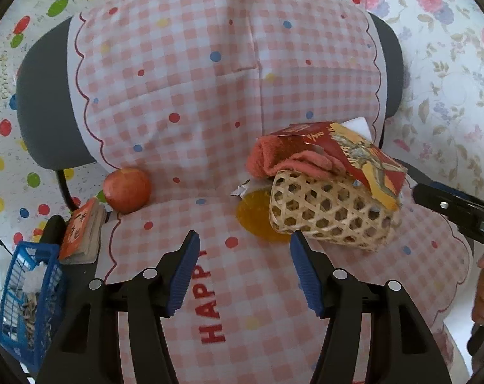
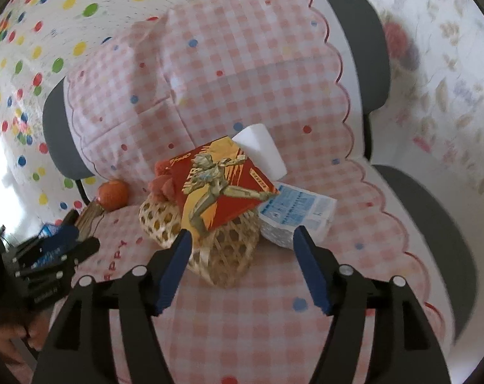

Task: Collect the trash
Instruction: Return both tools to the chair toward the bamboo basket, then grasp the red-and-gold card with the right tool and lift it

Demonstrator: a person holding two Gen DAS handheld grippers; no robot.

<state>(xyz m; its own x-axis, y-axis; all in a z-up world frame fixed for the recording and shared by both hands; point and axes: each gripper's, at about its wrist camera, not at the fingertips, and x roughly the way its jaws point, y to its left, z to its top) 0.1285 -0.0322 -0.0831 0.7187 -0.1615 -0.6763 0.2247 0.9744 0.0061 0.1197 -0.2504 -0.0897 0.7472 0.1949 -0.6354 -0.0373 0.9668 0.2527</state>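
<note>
Trash is piling up in and around a woven basket [image 1: 330, 212] that is sitting on a chair seat draped with a pink checked cloth [image 1: 184, 102]. A red printed packet [image 1: 366, 156], glossy and flat with a figure on it, is lying tilted across the basket's top, and a fuzzy coral cloth [image 1: 283, 158] is slumping over the far-left rim.

The left wrist view is showing what the other hides: a flat amber disc [image 1: 253, 220] peeking out at the basket's near-left base, with a torn white scrap [image 1: 242, 188] just beyond it. Further left, a round red apple [image 1: 127, 189] is resting on the seat, near a small stack of books [image 1: 82, 233] and a blue mesh crate [image 1: 27, 294] holding crumpled paper.

The right wrist view is revealing a soft white tissue pack [image 2: 294, 216] with blue print, touching the basket's right side, and a smooth white block [image 2: 262, 150] standing beyond the packet.

The left tongs [image 1: 245, 272] are gaping wide and holding nothing, near the basket. The right tongs [image 2: 242, 268] are likewise spread wide, hovering over the basket's near rim.
</note>
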